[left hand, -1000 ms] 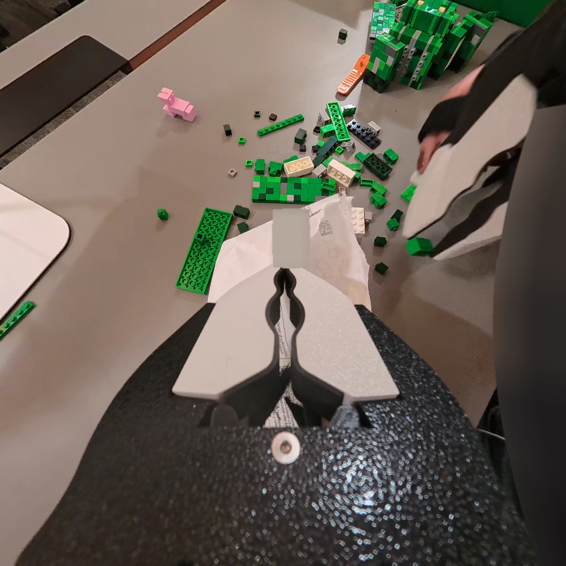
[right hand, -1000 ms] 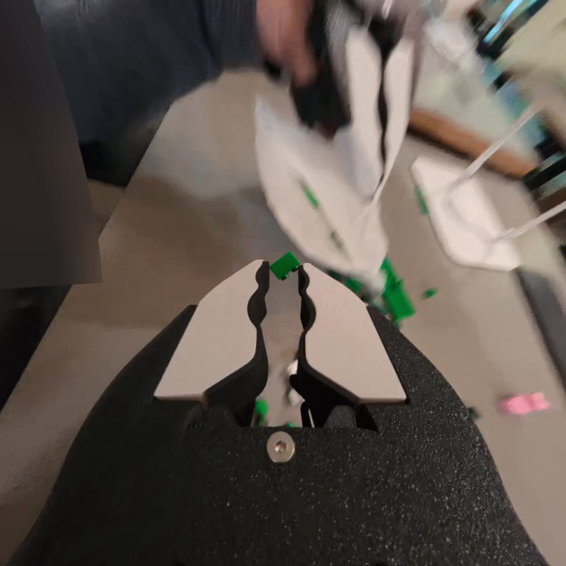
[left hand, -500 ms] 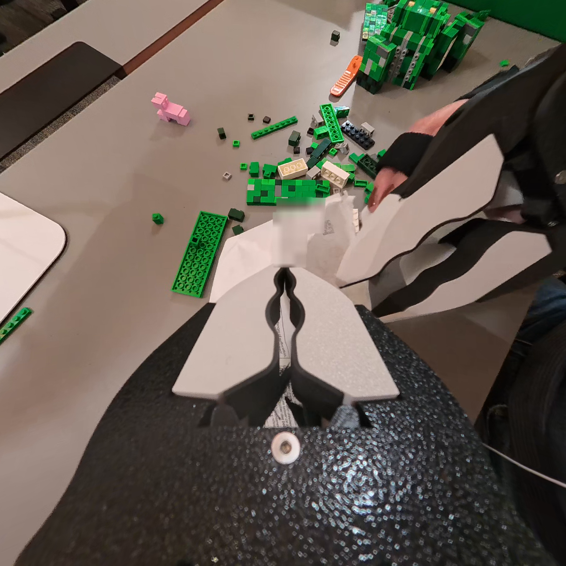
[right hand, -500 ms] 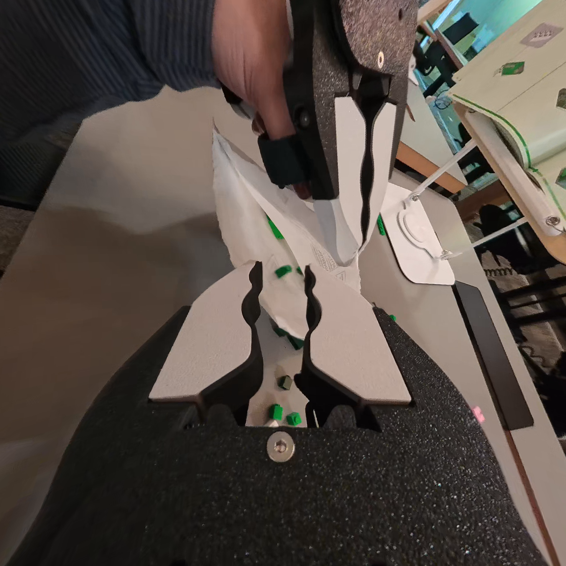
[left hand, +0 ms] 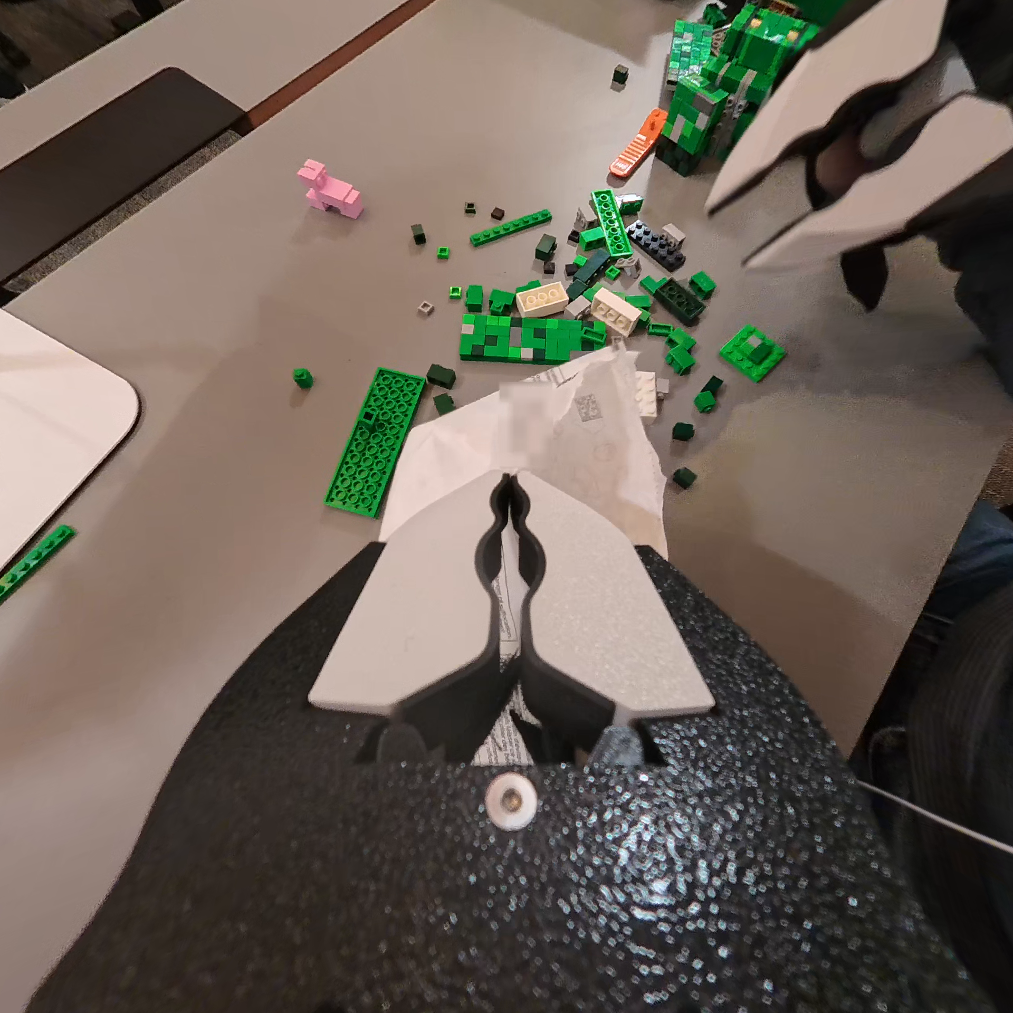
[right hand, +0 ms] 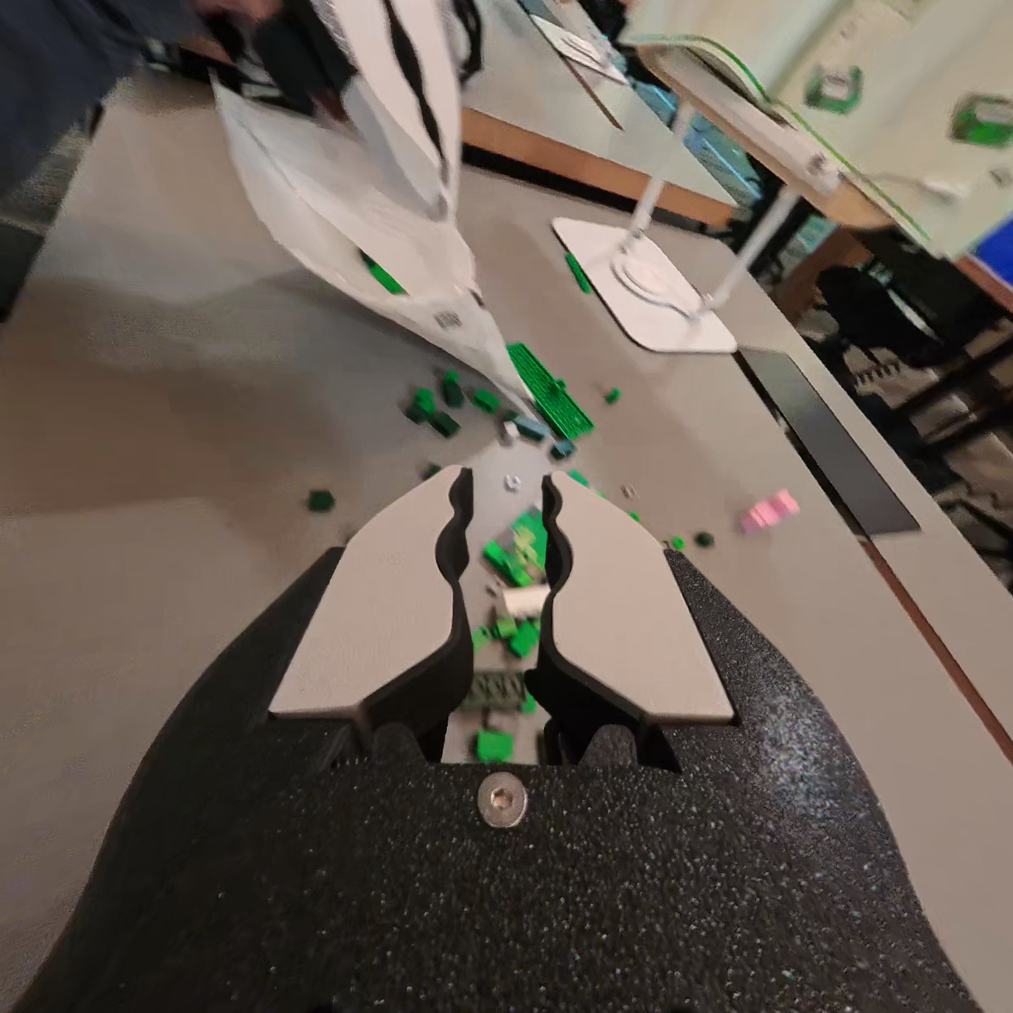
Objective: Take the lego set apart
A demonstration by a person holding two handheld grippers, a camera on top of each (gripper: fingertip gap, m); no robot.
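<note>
Meanwhile the left gripper [left hand: 511, 482] was clenched on a white paper bag [left hand: 553, 438], held above the grey table [left hand: 230, 307]. Nearby, the right gripper [right hand: 507, 478] hung released over loose bricks [left hand: 570, 307], grasping nothing. Farther back stood the part-built green model [left hand: 712, 104], an orange separator [left hand: 638, 143] just beside it. A pink pig [left hand: 329, 191] sat well apart.

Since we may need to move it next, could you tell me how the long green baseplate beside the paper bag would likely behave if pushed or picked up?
The green baseplate lies flat on the table, so a push would probably slide it rather than tip or roll it. It looks thin and probably stiff, with little edge for fingers to catch. The left gripper is shut on the paper bag, so the right gripper, open, seems freer.
</note>
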